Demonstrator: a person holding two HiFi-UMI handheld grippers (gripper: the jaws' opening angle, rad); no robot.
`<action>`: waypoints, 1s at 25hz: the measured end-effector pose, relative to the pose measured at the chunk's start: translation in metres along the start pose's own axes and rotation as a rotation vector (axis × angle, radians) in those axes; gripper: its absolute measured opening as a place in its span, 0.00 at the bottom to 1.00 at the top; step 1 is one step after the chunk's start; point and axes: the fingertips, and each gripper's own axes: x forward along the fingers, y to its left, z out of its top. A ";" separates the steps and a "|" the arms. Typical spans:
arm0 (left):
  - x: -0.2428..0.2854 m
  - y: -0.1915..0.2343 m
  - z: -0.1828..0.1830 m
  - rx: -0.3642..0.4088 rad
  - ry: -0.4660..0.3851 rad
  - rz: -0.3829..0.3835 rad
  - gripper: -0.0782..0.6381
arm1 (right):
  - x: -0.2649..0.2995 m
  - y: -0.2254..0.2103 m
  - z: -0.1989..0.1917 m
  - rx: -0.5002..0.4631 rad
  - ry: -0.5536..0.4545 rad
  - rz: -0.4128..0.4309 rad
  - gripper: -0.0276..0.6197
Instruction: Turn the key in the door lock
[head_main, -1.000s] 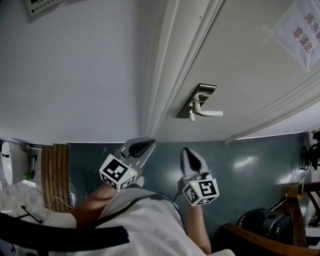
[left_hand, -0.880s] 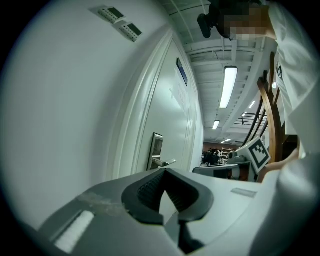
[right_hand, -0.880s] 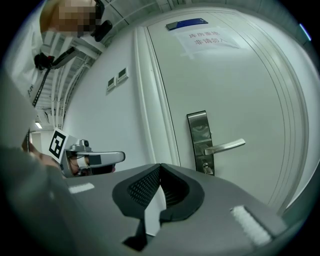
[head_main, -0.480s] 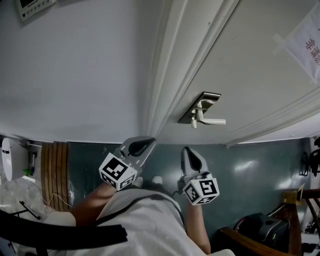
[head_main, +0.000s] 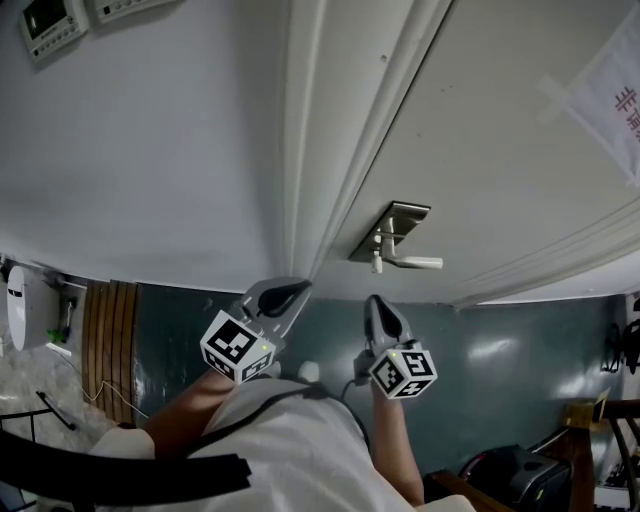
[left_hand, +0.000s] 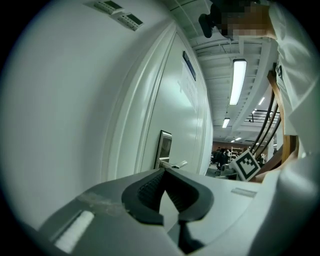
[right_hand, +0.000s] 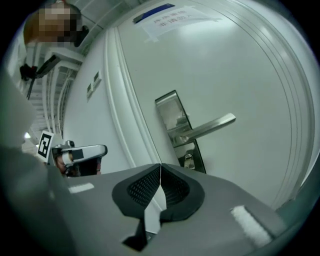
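change: right gripper (head_main: 377, 305) has edged nearer the key (right_hand: 188, 161); left gripper (head_main: 292, 290) alongside
fingers: both pairs together, empty
task: key untouched, jaws likely must open first

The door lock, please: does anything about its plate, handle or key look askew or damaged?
Nothing stands out: the plate lies flat on the door, the handle is straight, and the key sits below it.

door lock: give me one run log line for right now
stage: pre-grasp | left gripper: shut, empty | right gripper: shut, empty, short of door | key: in lock below handle, untouched
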 end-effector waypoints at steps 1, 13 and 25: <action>0.004 0.000 0.000 0.000 0.003 0.000 0.12 | 0.004 -0.007 -0.001 0.032 0.000 0.003 0.06; 0.039 -0.002 -0.003 0.004 0.028 -0.023 0.12 | 0.050 -0.065 -0.012 0.362 0.005 0.016 0.28; 0.041 0.007 0.001 0.012 0.022 -0.007 0.12 | 0.061 -0.087 -0.024 0.641 -0.026 -0.005 0.29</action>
